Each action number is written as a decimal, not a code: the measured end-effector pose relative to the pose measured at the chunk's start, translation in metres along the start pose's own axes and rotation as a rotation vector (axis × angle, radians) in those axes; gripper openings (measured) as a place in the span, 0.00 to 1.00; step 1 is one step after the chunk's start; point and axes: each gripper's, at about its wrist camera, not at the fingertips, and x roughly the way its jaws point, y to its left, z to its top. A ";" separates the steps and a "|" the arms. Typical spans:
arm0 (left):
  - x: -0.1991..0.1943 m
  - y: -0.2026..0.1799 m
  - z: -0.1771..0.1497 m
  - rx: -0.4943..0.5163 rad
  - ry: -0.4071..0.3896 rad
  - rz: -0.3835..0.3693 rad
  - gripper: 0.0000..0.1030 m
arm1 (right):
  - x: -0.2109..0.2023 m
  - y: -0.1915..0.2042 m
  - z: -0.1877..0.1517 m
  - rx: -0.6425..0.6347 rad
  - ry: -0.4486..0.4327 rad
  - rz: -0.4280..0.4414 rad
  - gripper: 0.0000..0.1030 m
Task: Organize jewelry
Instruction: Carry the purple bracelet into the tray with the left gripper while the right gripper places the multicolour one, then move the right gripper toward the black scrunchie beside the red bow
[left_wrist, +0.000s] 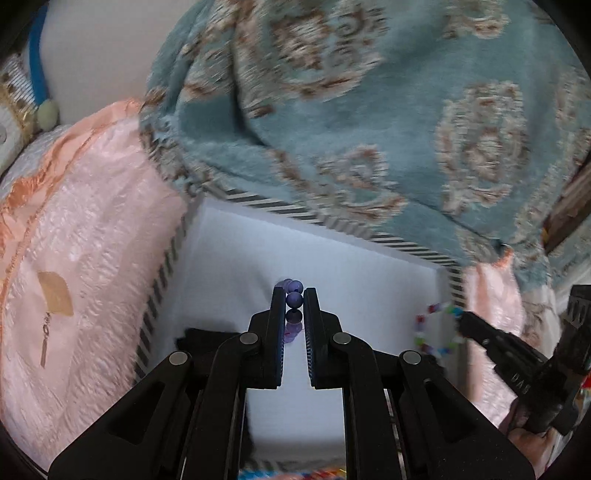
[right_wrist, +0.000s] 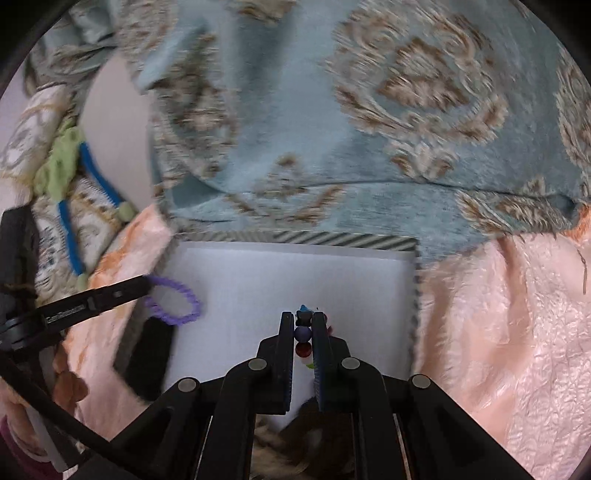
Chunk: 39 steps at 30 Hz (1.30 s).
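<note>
A white box with a striped rim (left_wrist: 162, 273) (right_wrist: 332, 238) lies on the bedding. In the left wrist view my left gripper (left_wrist: 294, 292) is shut on a purple bead bracelet (left_wrist: 294, 300) and hangs over the box's white floor. My right gripper (left_wrist: 461, 319) comes in from the right, holding a multicoloured bead bracelet (left_wrist: 424, 326) near the box's right wall. The right wrist view shows my right gripper (right_wrist: 303, 316) shut on the multicoloured beads (right_wrist: 303, 334). My left gripper (right_wrist: 146, 285) is at the left there, with the purple bracelet (right_wrist: 181, 314) dangling as a loop from it.
A teal patterned blanket (left_wrist: 369, 110) (right_wrist: 332, 129) lies beyond the box and pink satin bedding (left_wrist: 92, 258) (right_wrist: 498, 332) lies beside it. A black object (right_wrist: 147, 350) sits at the box's left side. A blue cord with green beads (right_wrist: 92, 173) lies at far left.
</note>
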 end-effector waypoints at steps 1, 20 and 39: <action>0.005 0.005 0.000 -0.010 0.006 0.014 0.08 | 0.006 -0.008 0.001 0.015 0.007 -0.020 0.08; 0.000 0.040 -0.020 -0.120 0.024 0.006 0.53 | 0.019 -0.008 -0.020 -0.072 0.061 -0.117 0.35; -0.104 0.015 -0.118 0.033 -0.061 0.027 0.53 | -0.094 0.054 -0.085 -0.143 -0.068 -0.109 0.59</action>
